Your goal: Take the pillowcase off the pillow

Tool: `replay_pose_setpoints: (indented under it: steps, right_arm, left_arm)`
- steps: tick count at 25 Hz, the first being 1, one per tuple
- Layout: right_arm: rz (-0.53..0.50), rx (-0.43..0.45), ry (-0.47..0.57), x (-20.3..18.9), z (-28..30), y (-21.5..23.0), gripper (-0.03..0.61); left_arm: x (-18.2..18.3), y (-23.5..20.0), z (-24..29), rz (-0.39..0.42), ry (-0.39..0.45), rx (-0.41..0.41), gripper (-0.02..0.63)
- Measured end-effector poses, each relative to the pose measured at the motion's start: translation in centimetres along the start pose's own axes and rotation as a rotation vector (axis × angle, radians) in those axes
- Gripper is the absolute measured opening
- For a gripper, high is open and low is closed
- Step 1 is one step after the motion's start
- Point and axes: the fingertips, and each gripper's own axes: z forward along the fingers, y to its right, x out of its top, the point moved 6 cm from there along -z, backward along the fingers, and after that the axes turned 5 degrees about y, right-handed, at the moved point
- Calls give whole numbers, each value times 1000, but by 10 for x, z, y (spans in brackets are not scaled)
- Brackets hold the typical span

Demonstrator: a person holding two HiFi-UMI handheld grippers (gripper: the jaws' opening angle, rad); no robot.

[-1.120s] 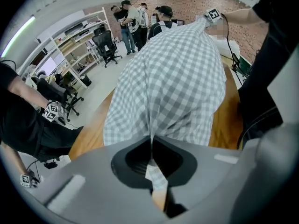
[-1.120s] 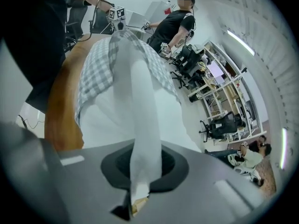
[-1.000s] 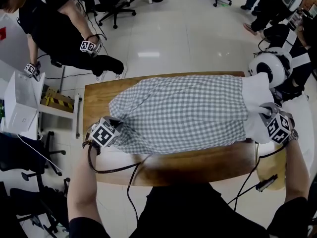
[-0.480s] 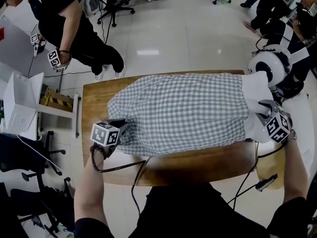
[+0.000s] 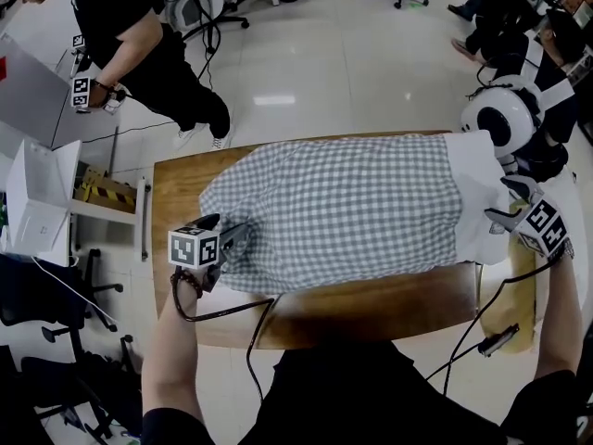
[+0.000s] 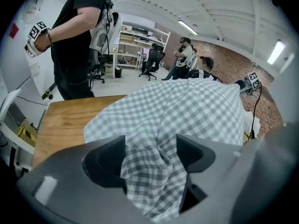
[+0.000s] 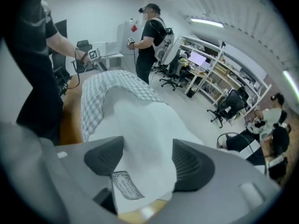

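The pillow lies lengthwise on the wooden table (image 5: 371, 309) inside a grey-and-white checked pillowcase (image 5: 343, 211). Its bare white end (image 5: 474, 202) sticks out on the right. My left gripper (image 5: 232, 236) is at the pillowcase's near left corner. Its jaws have just been opening, and a loose fold of checked cloth (image 6: 154, 171) hangs between them, unpinched. My right gripper (image 5: 507, 204) is at the white pillow end. Its jaws have also just been opening, and the pillow's corner with a printed label (image 7: 125, 186) lies between the spread pads.
A person in black (image 5: 139, 44) stands beyond the table's far left corner. A white round helmet-like device (image 5: 500, 119) sits past the far right corner. A white box (image 5: 37, 197) stands to the left. Gripper cables (image 5: 250, 318) hang over the table's front edge.
Both grippers went from shut to open, releasing the checked cloth and the white pillow end. The left gripper rolled; the right one lifted a little toward the right. The person behind moved left.
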Motion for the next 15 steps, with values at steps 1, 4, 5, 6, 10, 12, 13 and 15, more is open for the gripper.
replay_pose_setpoints:
  steps: [1, 4, 5, 6, 10, 12, 13, 15]
  right_arm:
    - [50, 10, 13, -1, -2, 3, 335]
    - [208, 44, 75, -12, -5, 11, 357]
    - [262, 54, 110, -11, -5, 13, 357]
    - [316, 59, 146, -6, -4, 16, 360]
    - [505, 6, 198, 10, 18, 21, 460]
    - [592, -19, 170, 7, 38, 24, 522]
    - [646, -17, 161, 2, 49, 28, 544]
    - [764, 18, 160, -14, 70, 37, 588]
  left_arm:
    - [2, 0, 4, 3, 4, 6, 355]
    - [-5, 0, 19, -38, -1, 31, 368]
    - [-8, -4, 23, -61, -8, 39, 374]
    - [-8, -12, 25, -83, -16, 47, 374]
    - [-24, -50, 28, -182, -41, 60, 383]
    - [-37, -68, 35, -242, -49, 66, 389]
    - [-38, -71, 38, -265, -56, 74, 393]
    - [-41, -71, 49, -306, -71, 87, 398]
